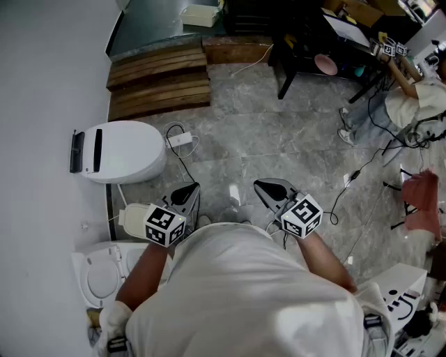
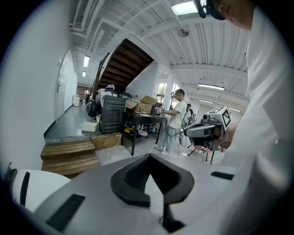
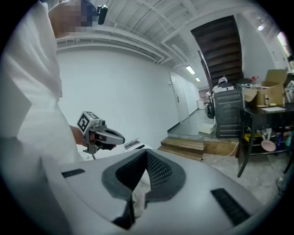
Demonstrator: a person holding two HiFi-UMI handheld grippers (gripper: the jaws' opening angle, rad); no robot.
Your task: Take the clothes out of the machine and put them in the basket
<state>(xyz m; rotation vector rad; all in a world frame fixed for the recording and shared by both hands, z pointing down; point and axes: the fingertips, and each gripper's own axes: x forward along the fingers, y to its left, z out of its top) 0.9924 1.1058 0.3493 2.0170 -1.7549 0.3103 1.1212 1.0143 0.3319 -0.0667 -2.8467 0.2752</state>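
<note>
Left tongs [image 1: 189,191] and right tongs [image 1: 265,188], closed and empty, hover right of white machine [image 1: 125,150].

Bright, even indoor light, ceiling lamp [image 2: 186,8] glaring overhead, pale glint on the stone floor [image 1: 235,195], both gripper views fisheye-bent with black corners, near foreground soft.

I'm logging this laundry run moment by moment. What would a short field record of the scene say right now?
left gripper: jaws shut, empty, held in the air
right gripper: jaws shut, empty, level with the left one
below grippers: grey stone floor
at left wall: rounded white appliance, lid closed
beyond appliance: brown wooden steps
clothes held: none
</note>
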